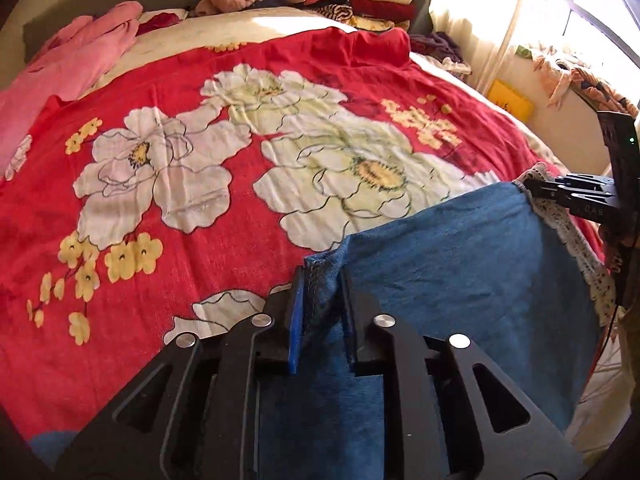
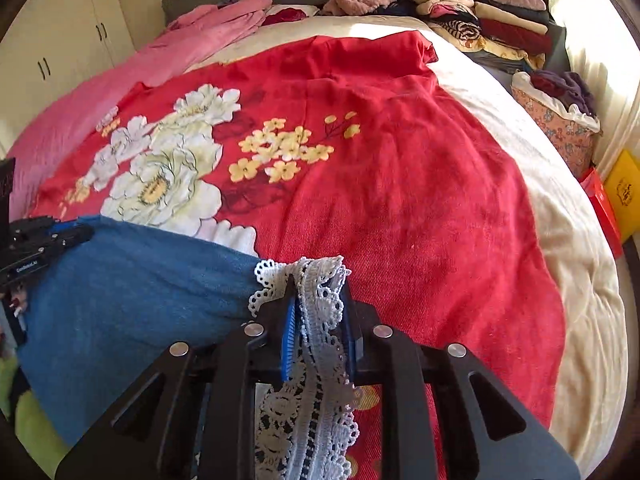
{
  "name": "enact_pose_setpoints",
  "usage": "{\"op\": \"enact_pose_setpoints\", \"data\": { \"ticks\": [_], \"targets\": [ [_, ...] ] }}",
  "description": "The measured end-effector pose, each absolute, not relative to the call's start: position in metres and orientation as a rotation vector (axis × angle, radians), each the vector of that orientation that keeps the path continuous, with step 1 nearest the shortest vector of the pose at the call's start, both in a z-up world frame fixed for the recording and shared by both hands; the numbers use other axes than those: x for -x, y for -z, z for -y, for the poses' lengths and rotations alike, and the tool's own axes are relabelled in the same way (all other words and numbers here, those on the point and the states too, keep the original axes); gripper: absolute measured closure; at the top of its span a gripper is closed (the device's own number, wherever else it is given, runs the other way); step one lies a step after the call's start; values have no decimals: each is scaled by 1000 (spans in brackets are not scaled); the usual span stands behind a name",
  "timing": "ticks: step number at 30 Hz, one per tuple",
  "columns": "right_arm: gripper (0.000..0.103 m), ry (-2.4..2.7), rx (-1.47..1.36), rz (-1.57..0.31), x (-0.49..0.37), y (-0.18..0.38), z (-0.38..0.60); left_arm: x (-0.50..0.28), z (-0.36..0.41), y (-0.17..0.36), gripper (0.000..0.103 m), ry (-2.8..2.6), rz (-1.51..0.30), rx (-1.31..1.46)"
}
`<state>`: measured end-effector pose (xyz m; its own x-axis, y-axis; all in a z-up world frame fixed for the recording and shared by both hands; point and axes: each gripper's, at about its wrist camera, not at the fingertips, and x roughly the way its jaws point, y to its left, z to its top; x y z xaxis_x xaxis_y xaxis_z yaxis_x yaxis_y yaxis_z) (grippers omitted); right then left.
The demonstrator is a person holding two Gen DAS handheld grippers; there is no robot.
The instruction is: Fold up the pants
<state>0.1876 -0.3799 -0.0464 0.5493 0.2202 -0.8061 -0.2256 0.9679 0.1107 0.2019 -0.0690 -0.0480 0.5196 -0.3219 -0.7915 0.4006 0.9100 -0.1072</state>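
Observation:
The blue denim pants (image 1: 460, 264) with a white lace hem (image 1: 576, 248) hang stretched between my two grippers over the near edge of the bed. My left gripper (image 1: 320, 280) is shut on a seamed denim corner. My right gripper (image 2: 318, 284) is shut on the white lace hem (image 2: 316, 320), with the denim (image 2: 132, 292) spreading to its left. Each gripper shows in the other's view: the right one (image 1: 560, 192) at the far right, the left one (image 2: 60, 236) at the far left.
A red blanket with large white and yellow flowers (image 1: 240, 160) covers the bed. A pink garment (image 1: 76, 64) lies at the far left. Stacks of folded clothes (image 2: 480, 12) sit at the head. A floral basket (image 2: 560, 120) and a yellow box (image 2: 624, 188) stand right of the bed.

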Motion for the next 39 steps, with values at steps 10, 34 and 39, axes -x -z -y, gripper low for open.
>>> {"op": "enact_pose_setpoints", "data": {
  "ticks": [10, 34, 39],
  "targets": [
    [64, -206, -47, -819, -123, -6, 404, -173, 38, 9, 59, 326, -852, -71],
    [37, -158, 88, -1034, -24, 49, 361, -81, -39, 42, 35, 160, -1020, 12],
    [34, -160, 36, -1020, -14, 50, 367, -79, -37, 40, 35, 161, -1010, 8]
  ]
}}
